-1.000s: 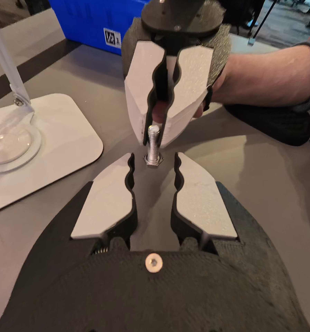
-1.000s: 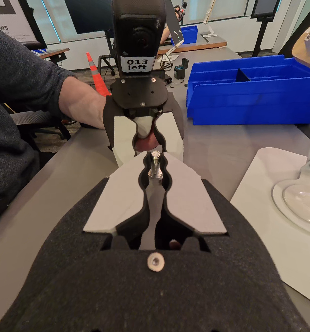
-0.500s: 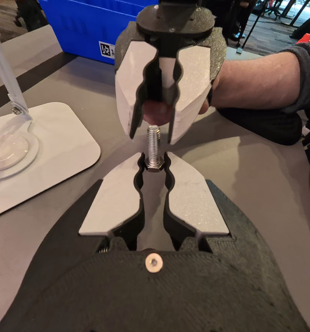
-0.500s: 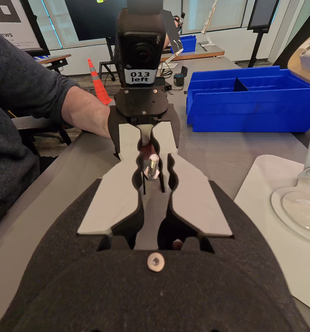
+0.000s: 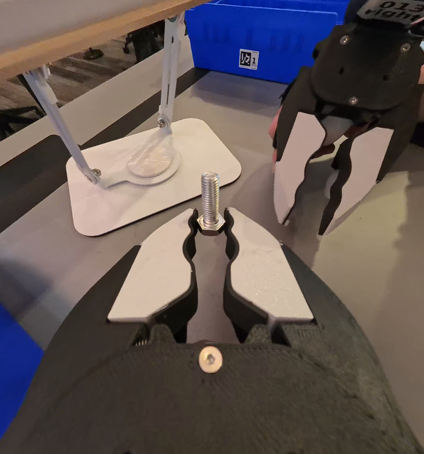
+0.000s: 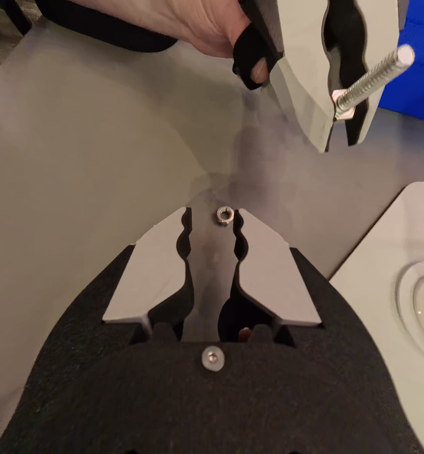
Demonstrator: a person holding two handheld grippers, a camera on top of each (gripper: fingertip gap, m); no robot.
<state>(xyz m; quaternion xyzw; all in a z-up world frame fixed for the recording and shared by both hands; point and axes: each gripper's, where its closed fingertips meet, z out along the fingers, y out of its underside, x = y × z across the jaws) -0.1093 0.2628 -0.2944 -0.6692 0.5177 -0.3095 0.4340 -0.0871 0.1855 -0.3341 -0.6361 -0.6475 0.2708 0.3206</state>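
Bolt (image 5: pixel 210 201): your left gripper (image 5: pixel 210 221) pinches it by the hex head, threaded shank upright toward 12 o'clock. Your right gripper (image 6: pixel 212 216) is spread, empty above the grey table (image 6: pixel 83 147); a small nut (image 6: pixel 225 216) lies between its fingertips, nearer the right one.

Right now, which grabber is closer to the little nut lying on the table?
Right. The right gripper is open with the nut lying between its fingertips, close to one. The left gripper is farther off, holding a bolt.
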